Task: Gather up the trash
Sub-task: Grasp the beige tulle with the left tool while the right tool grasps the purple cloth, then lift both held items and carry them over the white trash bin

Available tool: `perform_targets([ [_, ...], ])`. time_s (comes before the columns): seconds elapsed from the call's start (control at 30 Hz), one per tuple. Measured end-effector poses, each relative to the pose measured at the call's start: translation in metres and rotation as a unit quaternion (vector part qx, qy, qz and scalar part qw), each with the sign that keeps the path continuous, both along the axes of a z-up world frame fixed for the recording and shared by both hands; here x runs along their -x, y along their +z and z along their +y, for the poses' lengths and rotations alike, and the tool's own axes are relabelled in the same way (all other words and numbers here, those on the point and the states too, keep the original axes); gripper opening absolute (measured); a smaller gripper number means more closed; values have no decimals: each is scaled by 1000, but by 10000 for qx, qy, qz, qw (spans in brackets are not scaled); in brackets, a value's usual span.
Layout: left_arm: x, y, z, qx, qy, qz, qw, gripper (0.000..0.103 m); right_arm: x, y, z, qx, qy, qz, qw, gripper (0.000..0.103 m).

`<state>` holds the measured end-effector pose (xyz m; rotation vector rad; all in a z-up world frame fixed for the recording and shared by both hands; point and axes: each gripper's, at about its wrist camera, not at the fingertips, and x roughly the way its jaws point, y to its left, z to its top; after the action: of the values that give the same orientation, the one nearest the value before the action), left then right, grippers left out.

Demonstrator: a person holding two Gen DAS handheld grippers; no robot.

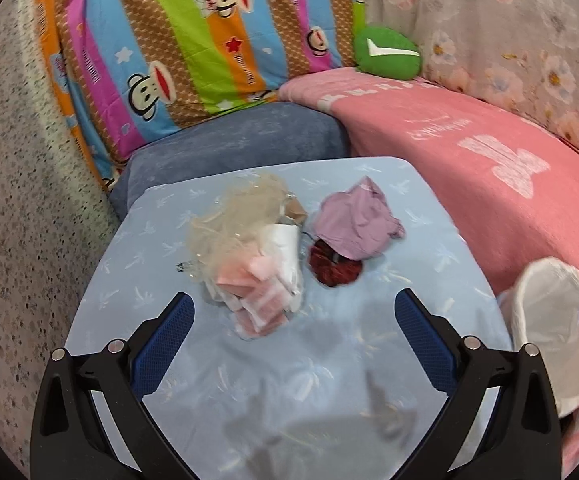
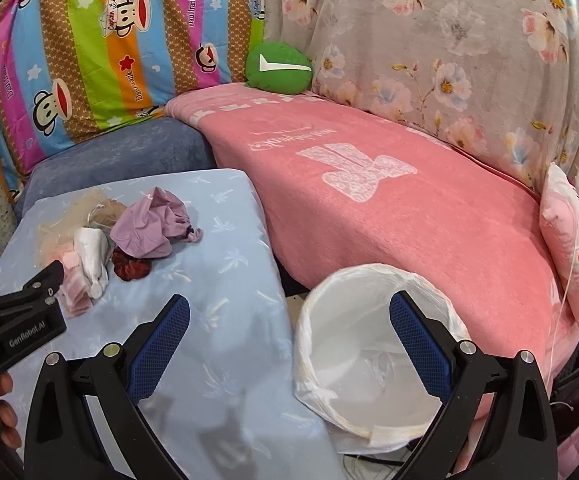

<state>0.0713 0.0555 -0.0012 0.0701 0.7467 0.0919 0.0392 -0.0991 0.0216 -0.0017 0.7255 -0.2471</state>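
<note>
A heap of trash lies on the light blue table (image 1: pixel 429 272): beige netting (image 1: pixel 233 216), pink and white paper pieces (image 1: pixel 261 292), a crumpled purple cloth (image 1: pixel 353 220) and a dark red scrunchie (image 1: pixel 335 264). My left gripper (image 1: pixel 293 312) is open and empty, just short of the paper pieces. My right gripper (image 2: pixel 289 316) is open and empty, above the rim of the white-lined trash bin (image 2: pixel 349 344). The heap also shows in the right wrist view, with the purple cloth (image 2: pixel 149 228) and the paper pieces (image 2: pixel 77 284). The left gripper's finger (image 2: pixel 29 292) shows there at the left.
A pink blanket (image 2: pixel 409 220) covers the sofa to the right of the table. A green cushion (image 2: pixel 279 66) sits at the back corner. A blue cushion (image 1: pixel 241 140) lies behind the table. A striped monkey-print sheet (image 1: pixel 177 40) and a floral sheet (image 2: pixel 449 40) hang behind. The bin (image 1: pixel 549 320) stands between table and sofa.
</note>
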Motion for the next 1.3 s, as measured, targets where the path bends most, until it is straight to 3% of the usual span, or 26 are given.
perform_targets([
  [0.4,-54,-12,61,49,224,68,9997,96,-81,-13,54,-232,517,8,9984,97],
  [0.67,-97,-27,101,317,121,190,9992,96,-147,-34,84,-506,665,174,9964,96],
  [0.83,-126,-43,122,1042,-144,467,9934,96,-187,-50,101,-630,712,322,9949,89],
  [1.0,-145,-54,126,1449,-315,634,9869,93,-219,-67,114,-686,719,513,9937,79],
  [1.1,-156,-61,123,1664,-501,805,9815,83,-232,-81,118,-713,706,674,9927,68],
  [1.17,-162,-66,118,1784,-662,958,9771,65,-238,-88,118,-804,720,793,9910,58],
  [1.2,-166,-68,118,1803,-706,1025,9757,60,-240,-92,119,-863,728,849,9900,51],
  [1.27,-169,-72,116,1809,-768,1104,9743,37,-241,-96,119,-918,754,928,9886,36],
  [1.3,-170,-73,116,1826,-796,1135,9734,29,-241,-97,120,-920,779,957,9881,25],
])
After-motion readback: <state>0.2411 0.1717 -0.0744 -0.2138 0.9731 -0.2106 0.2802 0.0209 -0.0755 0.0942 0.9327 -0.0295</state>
